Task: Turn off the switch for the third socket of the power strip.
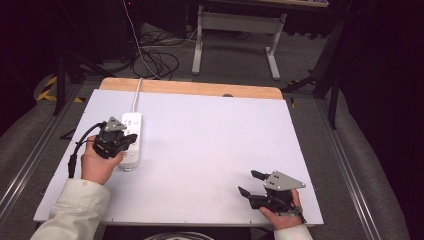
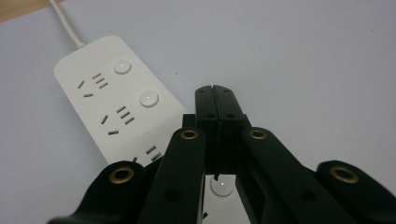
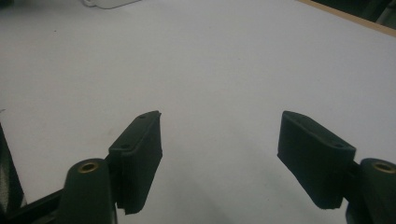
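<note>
I had my left hand-held gripper [image 1: 131,139] over the white power strip [image 1: 131,131], its two jaws clenched flat against each other with nothing between them, as the left gripper view made plain. The power strip [image 2: 109,95] lay flat on the left part of the white worktop [image 1: 210,150], its cord [image 1: 136,92] running away to the far wooden edge [image 1: 190,88]. It had round switch buttons [image 2: 148,98] beside the sockets, and one more button [image 2: 221,186] sat just under the closed jaws, so I judged that the work in hand was pressing these switches with the closed tips. No plug stood in any socket that I could see. Whether a given switch was already on I could not tell from the small lights, so I would not say how many presses were left. My right hand-held gripper [image 1: 249,182] rested near the front right corner of the worktop, released, its black pads [image 3: 140,154] wide apart over bare surface [image 3: 224,70]. It was well apart from the strip. For moving there was much free room: the whole middle of the worktop was bare. The strip was near the left edge, so I judged a hard sideways push could slide it toward that edge.
</note>
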Demonstrator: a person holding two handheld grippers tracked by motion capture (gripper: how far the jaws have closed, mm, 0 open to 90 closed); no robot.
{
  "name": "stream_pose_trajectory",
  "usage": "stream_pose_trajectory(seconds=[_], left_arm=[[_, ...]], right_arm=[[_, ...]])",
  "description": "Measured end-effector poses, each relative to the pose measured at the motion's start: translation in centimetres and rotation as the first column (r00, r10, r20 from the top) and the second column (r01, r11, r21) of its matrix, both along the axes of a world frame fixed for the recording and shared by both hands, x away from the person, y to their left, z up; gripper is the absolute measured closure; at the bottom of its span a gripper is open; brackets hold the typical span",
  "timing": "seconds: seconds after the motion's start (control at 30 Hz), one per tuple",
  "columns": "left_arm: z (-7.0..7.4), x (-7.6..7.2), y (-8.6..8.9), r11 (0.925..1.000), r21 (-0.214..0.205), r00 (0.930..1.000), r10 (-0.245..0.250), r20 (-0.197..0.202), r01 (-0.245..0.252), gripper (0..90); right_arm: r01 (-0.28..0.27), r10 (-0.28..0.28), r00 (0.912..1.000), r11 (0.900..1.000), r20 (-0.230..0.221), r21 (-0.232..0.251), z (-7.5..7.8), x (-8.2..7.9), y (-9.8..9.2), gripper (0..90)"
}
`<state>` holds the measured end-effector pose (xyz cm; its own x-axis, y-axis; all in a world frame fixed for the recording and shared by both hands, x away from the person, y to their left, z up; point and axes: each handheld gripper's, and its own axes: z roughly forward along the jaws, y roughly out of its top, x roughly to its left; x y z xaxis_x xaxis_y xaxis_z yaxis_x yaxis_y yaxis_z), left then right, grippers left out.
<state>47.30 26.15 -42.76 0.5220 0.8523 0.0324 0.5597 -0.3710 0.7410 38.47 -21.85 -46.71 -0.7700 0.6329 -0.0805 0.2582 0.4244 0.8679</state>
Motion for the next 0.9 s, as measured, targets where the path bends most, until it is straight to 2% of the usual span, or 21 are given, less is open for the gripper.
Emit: stream_pose_trajectory(seconds=[0.23, 0.27, 0.3, 0.33, 0.37, 0.4, 0.5, 0.53, 0.77, 0.9], left_arm=[[0.4, -0.2, 0.2, 0.9994, -0.032, 0.9999, -0.009, 0.012, 0.01, 89.7], [0.7, -0.4, 0.2, 0.9991, -0.042, 0.9996, -0.009, 0.026, 0.01, 77.3], [0.7, -0.4, 0.2, 0.9991, -0.042, 0.9996, -0.009, 0.026, 0.01, 72.5], [0.8, -0.5, 0.2, 0.9982, -0.057, 0.9994, -0.016, 0.03, 0.018, 72.5], [1.0, -0.7, 0.2, 0.9974, -0.067, 0.999, -0.025, 0.037, 0.028, 62.8], [1.2, -0.9, 0.2, 0.9969, -0.071, 0.9986, -0.031, 0.043, 0.034, 62.8], [1.9, -1.7, 0.2, 0.9958, -0.074, 0.9963, -0.049, 0.071, 0.054, 55.5], [2.1, -2.0, 0.2, 0.995, -0.077, 0.9952, -0.058, 0.079, 0.064, 50.4], [3.6, -3.6, 0.2, 0.9829, -0.148, 0.9899, -0.095, 0.105, 0.11, 41.3], [4.1, -4.7, 0.2, 0.9762, -0.164, 0.9845, -0.122, 0.126, 0.142, 36.3]], right_arm=[[0.001, -0.001, 1.0, 1.0, 0.0, 0.0, 0.0, 0.0, 0.0, 31.0], [0.0, 0.0, 1.0, 1.0, -0.001, 0.0, 0.0, 0.0, 0.0, 31.0], [0.0, 0.0, 1.0, 1.0, -0.001, 0.0, 0.0, 0.0, 0.0, 31.0], [0.0, 0.0, 1.0, 1.0, 0.0, 0.001, 0.0, 0.0, 0.0, 31.0], [0.002, -0.002, 1.0, 1.0, -0.001, 0.0, 0.0, 0.0, 0.0, 31.0], [0.002, -0.002, 1.0, 1.0, -0.001, 0.0, 0.0, 0.0, 0.0, 31.0], [0.0, 0.0, 1.0, 1.0, -0.001, 0.003, 0.0, 0.1, 0.0, 31.0], [0.0, 0.0, 1.0, 1.0, -0.002, -0.002, 0.0, 0.0, 0.0, 31.0], [0.001, -0.001, 1.0, 1.0, 0.0, 0.003, 0.0, 0.0, -0.1, 31.0], [0.0, 0.0, 1.0, 1.0, 0.0, 0.002, 0.0, 0.0, -0.1, 31.0]])
